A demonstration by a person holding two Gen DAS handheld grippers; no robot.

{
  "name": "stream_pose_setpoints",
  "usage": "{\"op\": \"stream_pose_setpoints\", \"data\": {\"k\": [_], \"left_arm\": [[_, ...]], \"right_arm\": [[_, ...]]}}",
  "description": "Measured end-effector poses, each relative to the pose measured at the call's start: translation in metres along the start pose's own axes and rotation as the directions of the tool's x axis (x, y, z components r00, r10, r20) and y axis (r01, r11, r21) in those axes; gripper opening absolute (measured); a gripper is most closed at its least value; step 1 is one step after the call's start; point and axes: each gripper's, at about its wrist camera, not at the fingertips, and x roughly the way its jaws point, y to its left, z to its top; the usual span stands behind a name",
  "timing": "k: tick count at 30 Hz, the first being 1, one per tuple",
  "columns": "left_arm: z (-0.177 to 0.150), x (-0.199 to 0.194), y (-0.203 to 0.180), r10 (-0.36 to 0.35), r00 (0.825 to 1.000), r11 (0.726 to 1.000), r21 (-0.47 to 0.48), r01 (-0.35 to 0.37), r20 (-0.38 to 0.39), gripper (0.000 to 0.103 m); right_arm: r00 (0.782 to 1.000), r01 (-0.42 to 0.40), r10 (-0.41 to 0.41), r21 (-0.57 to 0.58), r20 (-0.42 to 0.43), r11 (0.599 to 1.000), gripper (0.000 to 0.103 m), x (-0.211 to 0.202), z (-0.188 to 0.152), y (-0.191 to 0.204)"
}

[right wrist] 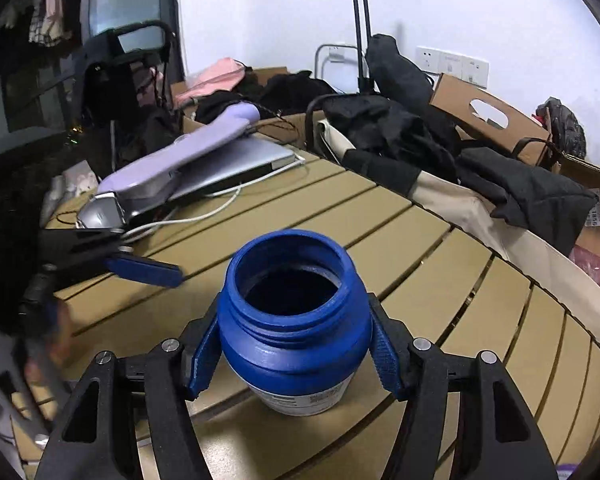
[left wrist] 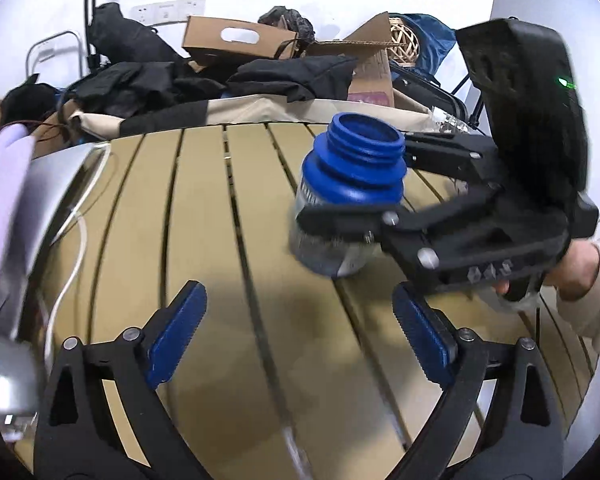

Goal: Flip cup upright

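My right gripper (right wrist: 294, 356) fingers (right wrist: 202, 354) clamp the cup (right wrist: 294, 320) at its blue collar, mouth up, base apparently just above the slatted worktop (right wrist: 440, 280). Flip essentially done; set-down and release remain. Left gripper (left wrist: 300, 340) fingers stand wide apart, empty. Laptop (right wrist: 236, 164) well left; worktop edge beyond.

Bare slats of the counter (right wrist: 440, 272) lie open around the cup (right wrist: 296, 324). At the left edge, a laptop (right wrist: 236, 168), lilac device (right wrist: 180, 160) and white cable (right wrist: 220, 204) crowd; black clothing (right wrist: 400, 132) and cardboard boxes (right wrist: 488, 116) line the far edge.
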Motion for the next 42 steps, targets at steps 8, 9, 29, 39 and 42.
{"op": "stream_pose_setpoints", "data": {"k": [8, 9, 29, 39, 42], "left_arm": [[-0.007, -0.039, -0.005, 0.254, 0.965, 0.964, -0.088, -0.249, 0.059, 0.103], [-0.006, -0.047, -0.007, 0.287, 0.955, 0.955, -0.100, -0.279, 0.079, 0.103], [-0.054, -0.237, -0.111, 0.355, 0.899, 0.935, -0.097, -0.341, 0.259, 0.103], [-0.135, -0.368, -0.195, 0.368, 0.866, 0.927, -0.060, -0.371, 0.339, 0.103], [-0.165, -0.403, -0.221, 0.351, 0.850, 0.929, -0.036, -0.367, 0.392, 0.103]], "right_arm": [[0.989, 0.145, -0.142, 0.125, -0.033, 0.981, 0.081, -0.075, -0.015, 0.006], [0.984, 0.179, -0.175, 0.149, -0.041, 0.973, 0.081, -0.087, -0.019, 0.005], [0.924, 0.354, -0.382, 0.411, -0.016, 0.840, 0.081, -0.297, -0.118, 0.104], [0.912, 0.361, -0.404, 0.330, 0.070, 0.873, 0.081, -0.400, -0.149, 0.240], [0.908, 0.365, -0.408, 0.298, 0.098, 0.882, 0.081, -0.429, -0.169, 0.280]]}}
